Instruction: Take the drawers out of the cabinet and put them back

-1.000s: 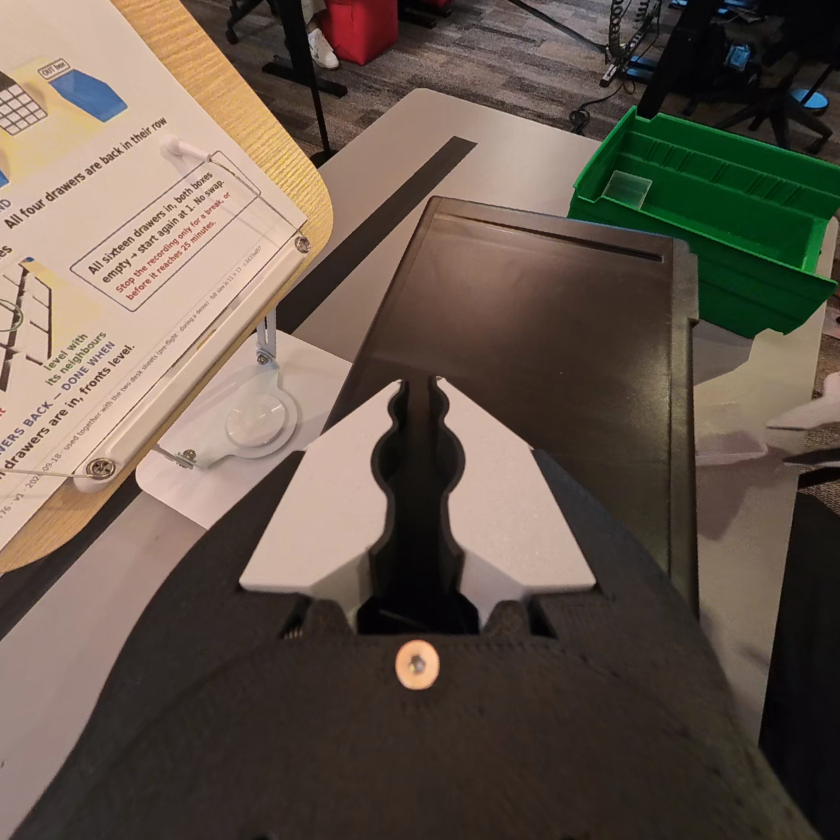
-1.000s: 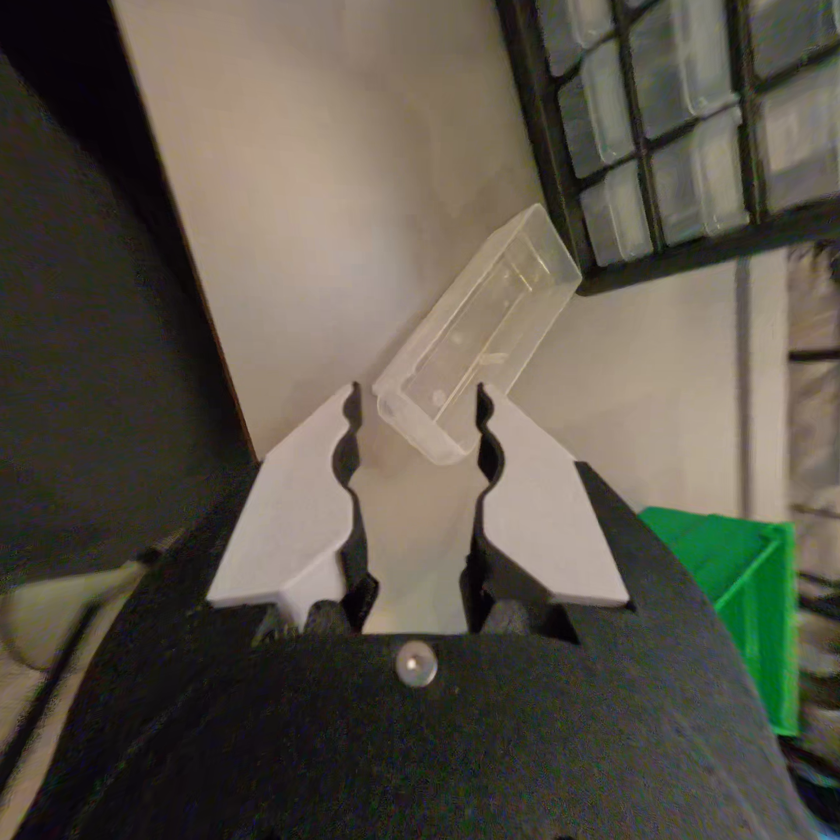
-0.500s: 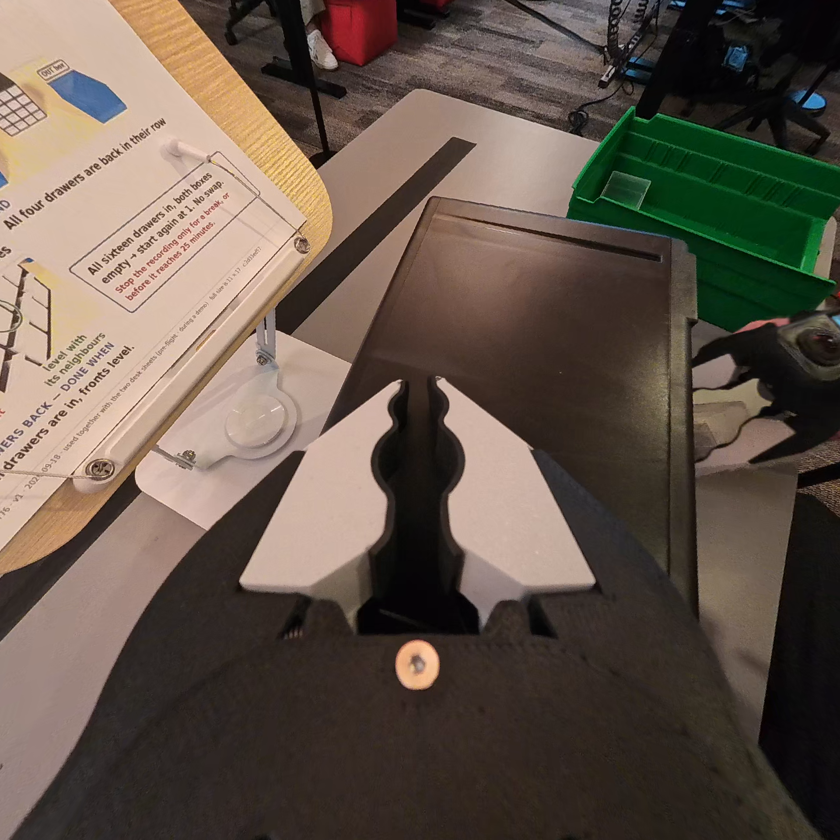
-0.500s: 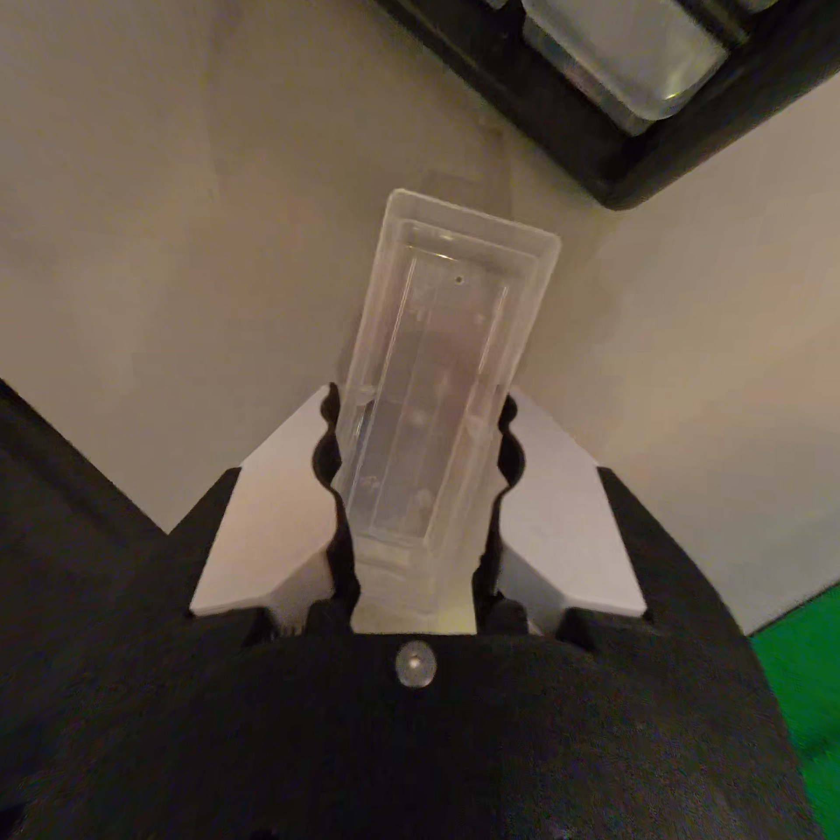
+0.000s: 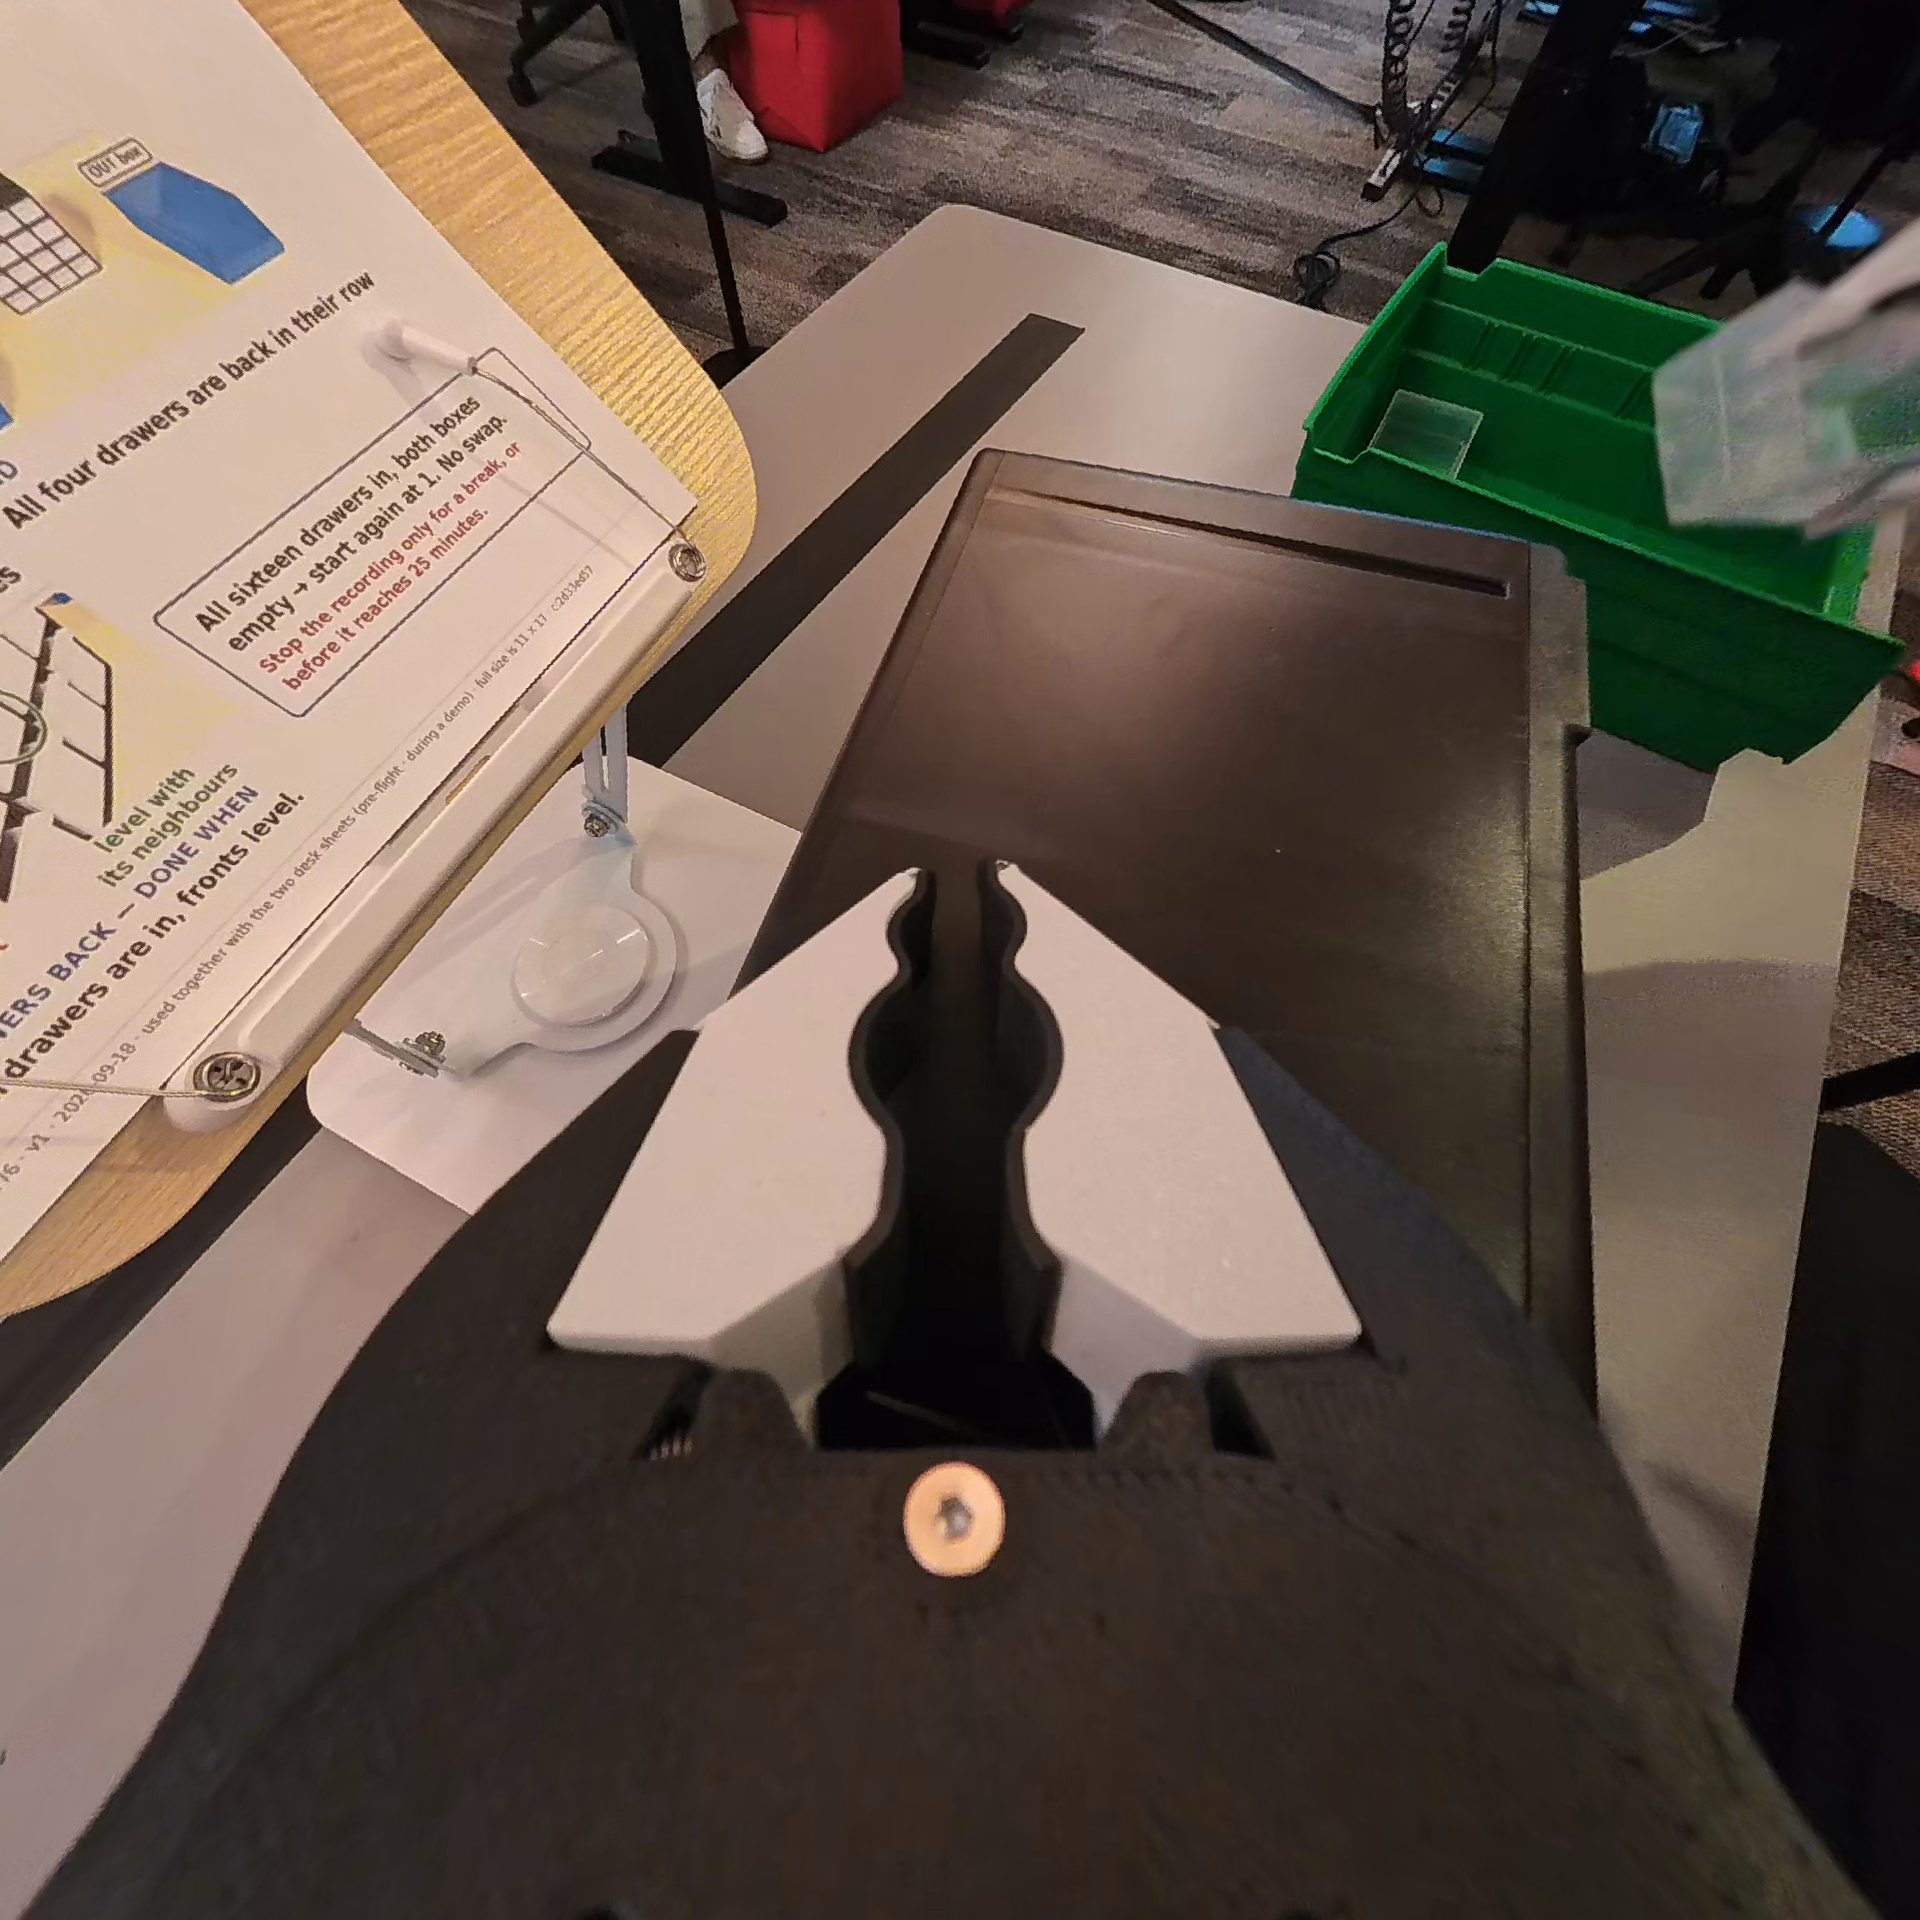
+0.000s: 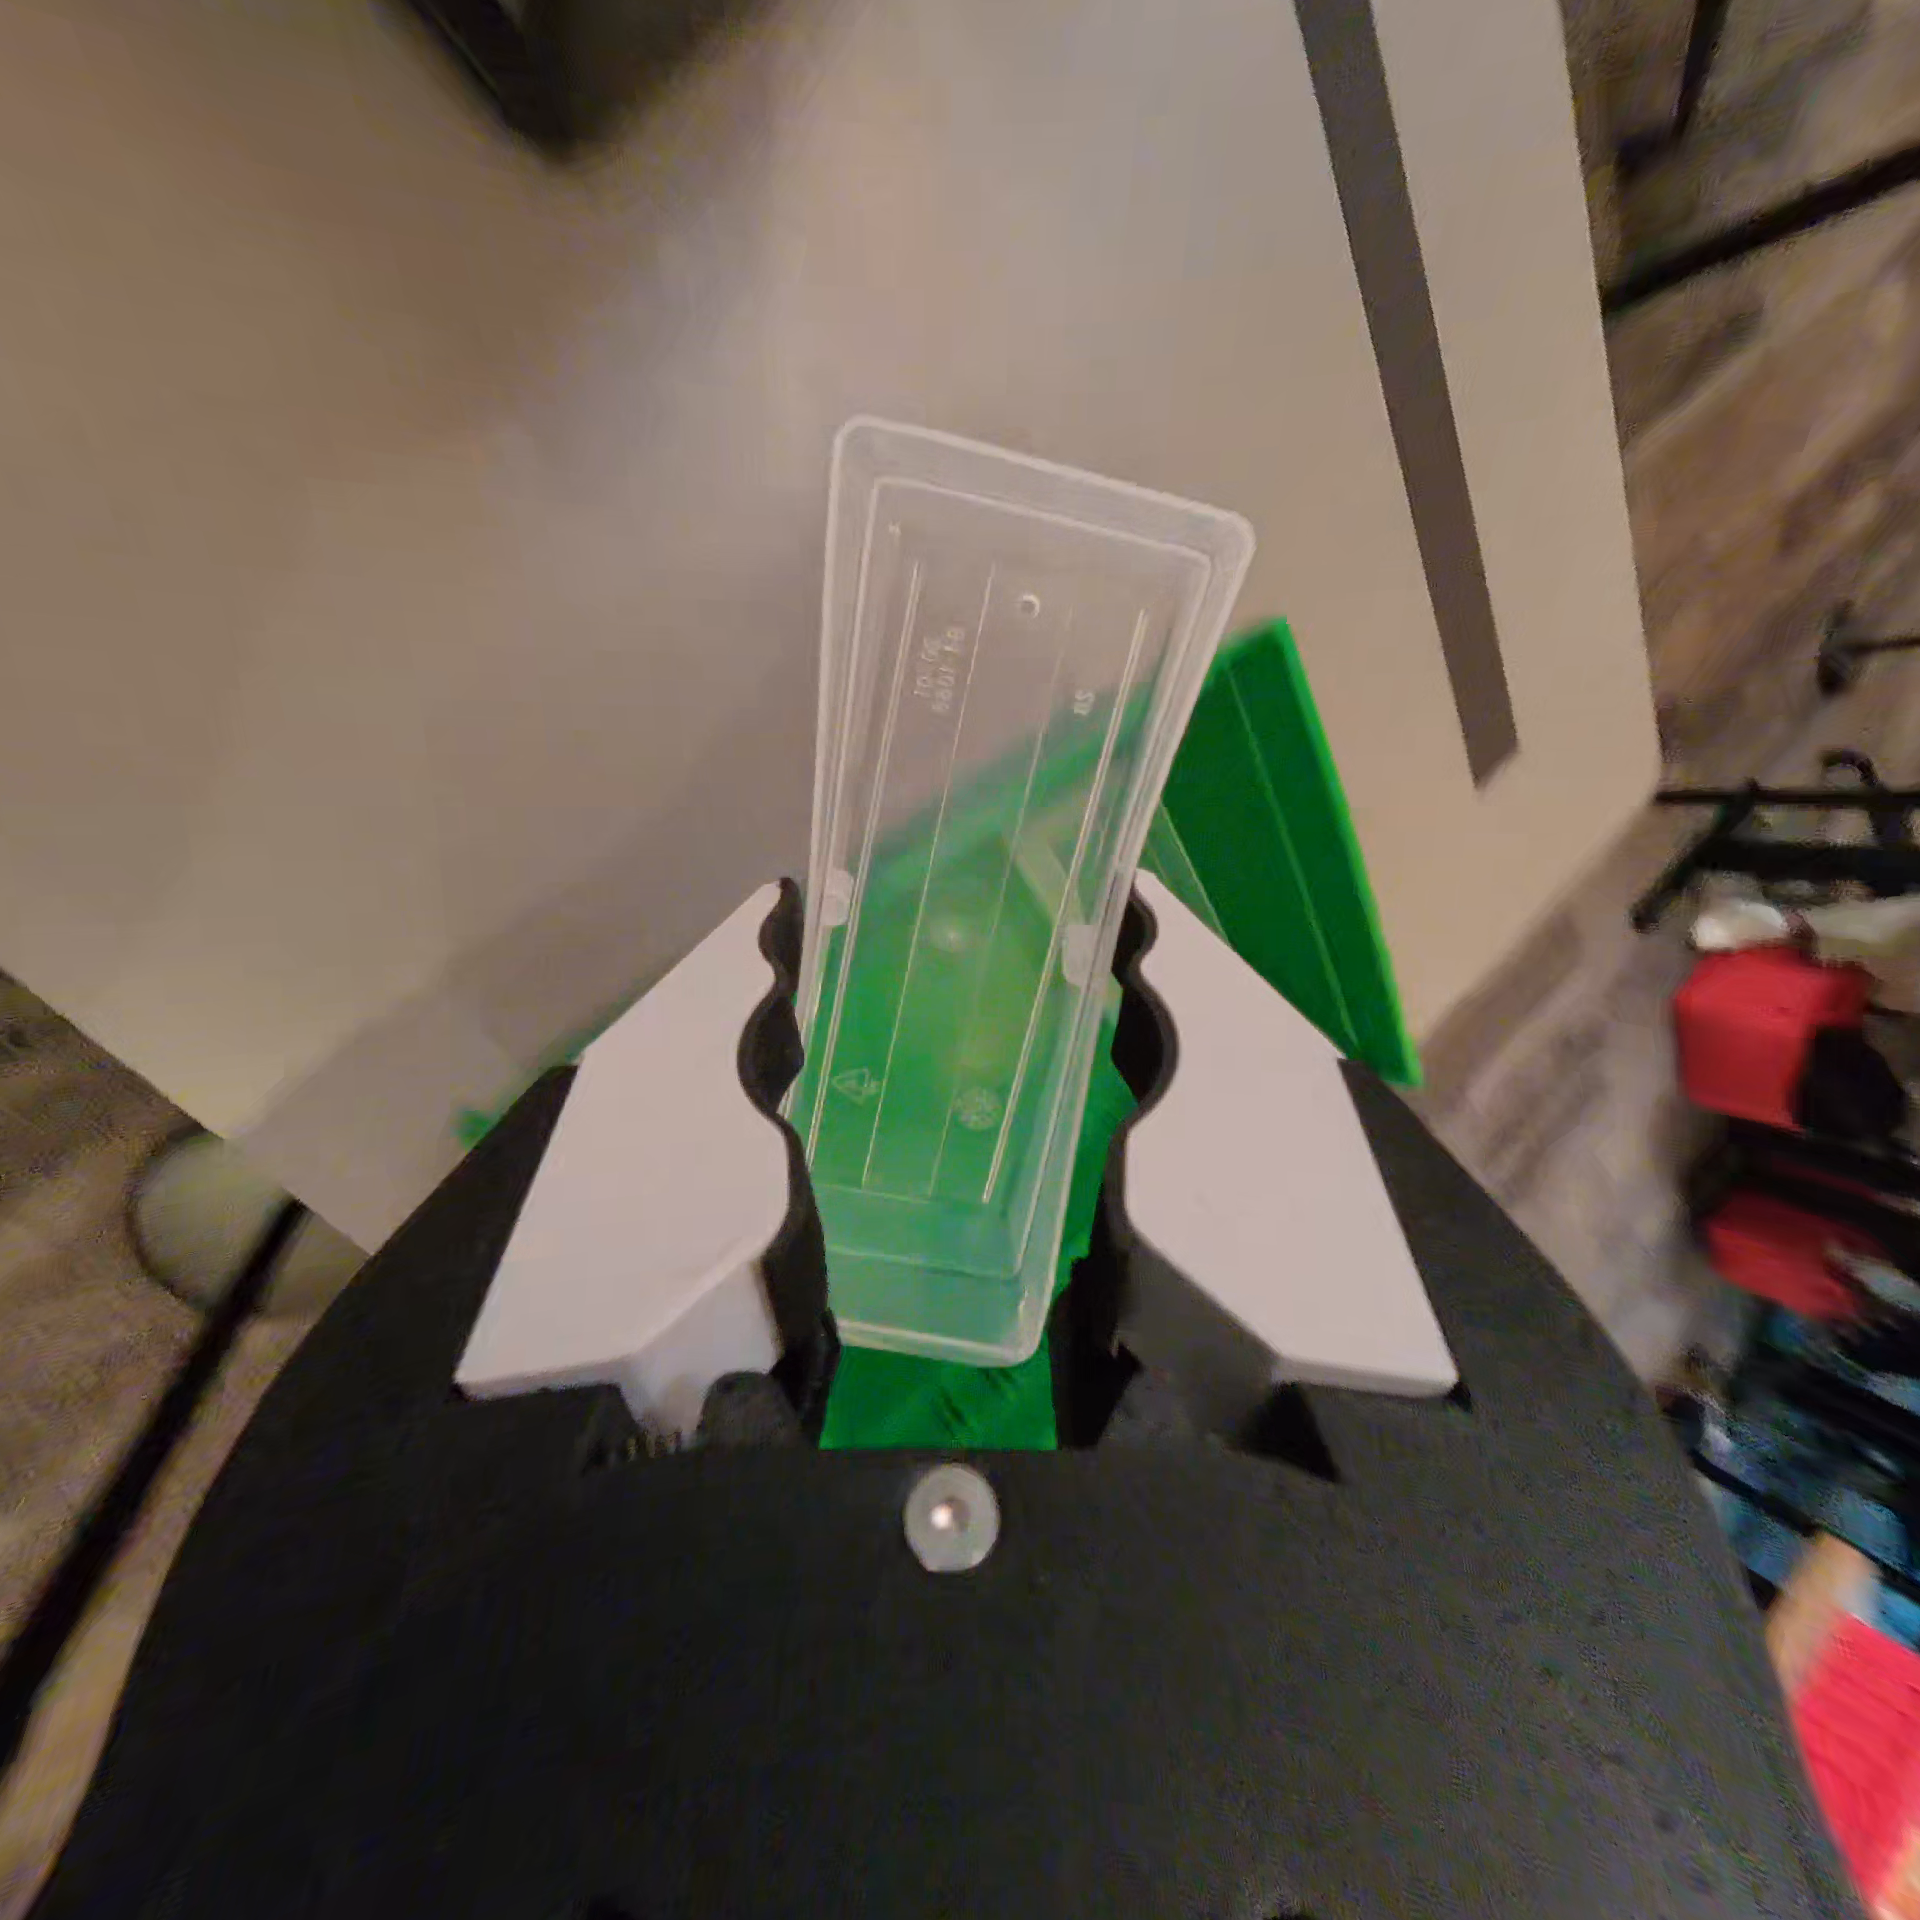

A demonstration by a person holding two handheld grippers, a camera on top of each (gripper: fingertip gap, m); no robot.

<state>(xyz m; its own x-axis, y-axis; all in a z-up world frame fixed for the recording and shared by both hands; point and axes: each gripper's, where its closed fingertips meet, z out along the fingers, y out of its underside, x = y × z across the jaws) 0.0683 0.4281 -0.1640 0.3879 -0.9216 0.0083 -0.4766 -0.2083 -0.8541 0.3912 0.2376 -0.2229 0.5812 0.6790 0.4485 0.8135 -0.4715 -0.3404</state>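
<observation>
Since half a second ago we have swung our right gripper (image 6: 951, 1039) away from the cabinet (image 5: 1226, 727); its fingers (image 6: 644, 1174) clamp a clear plastic drawer (image 6: 997, 831) above the green bin (image 6: 1278, 831) on the counter (image 6: 520, 520). Our left gripper (image 5: 951, 883) rests over the cabinet's black top, fingers nearly closed and empty.

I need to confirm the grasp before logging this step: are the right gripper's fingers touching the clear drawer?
Touching. In the right wrist view both fingers press against the long sides of the clear drawer, with no gap on either side.
</observation>
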